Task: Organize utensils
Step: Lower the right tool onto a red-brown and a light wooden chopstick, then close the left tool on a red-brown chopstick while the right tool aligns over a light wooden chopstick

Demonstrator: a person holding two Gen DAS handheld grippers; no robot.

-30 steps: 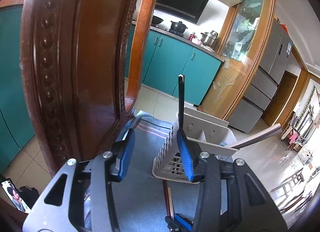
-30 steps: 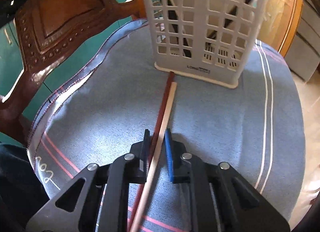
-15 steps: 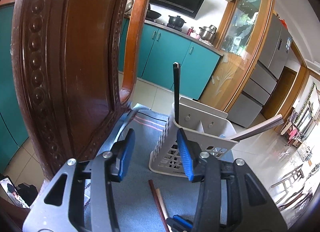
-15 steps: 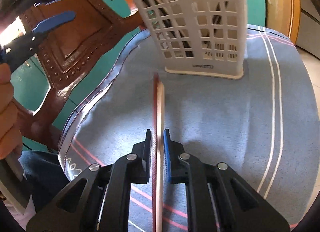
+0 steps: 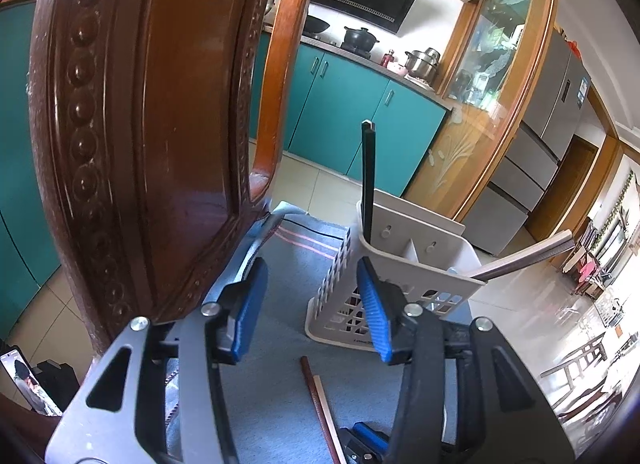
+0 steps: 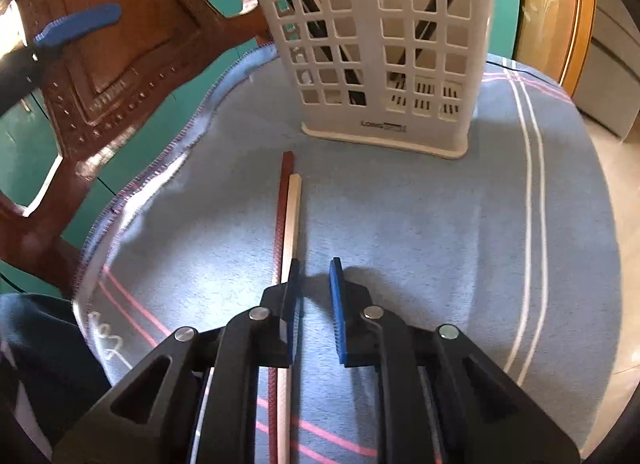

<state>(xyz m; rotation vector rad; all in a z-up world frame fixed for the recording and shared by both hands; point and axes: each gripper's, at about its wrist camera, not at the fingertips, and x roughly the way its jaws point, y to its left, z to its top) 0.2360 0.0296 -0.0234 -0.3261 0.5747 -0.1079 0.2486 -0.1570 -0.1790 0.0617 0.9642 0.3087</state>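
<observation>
A white perforated utensil holder (image 5: 420, 264) (image 6: 380, 44) stands on a blue cloth (image 6: 440, 224). In it, black chopsticks (image 5: 367, 180) stand upright and a grey-brown pair (image 5: 528, 256) leans right. A red chopstick and a pale one (image 6: 288, 216) (image 5: 316, 388) lie side by side on the cloth, their tips short of the holder. My right gripper (image 6: 314, 276) hovers over them. Its jaws are opening with nothing between them, and the sticks pass just outside its left finger. My left gripper (image 5: 310, 276) is also opening and empty, held before the holder's left corner.
A carved wooden chair back (image 5: 140, 124) (image 6: 120, 64) rises close on the left. The cloth's stitched edge (image 6: 168, 160) curves round the seat. A person's dark trouser leg (image 6: 40, 344) is at the lower left. Tiled floor and teal cabinets (image 5: 360, 112) lie beyond.
The right gripper was shut on the two chopsticks. Now its jaws have parted and the sticks lie on the cloth beside its left finger. The left jaws have widened slightly.
</observation>
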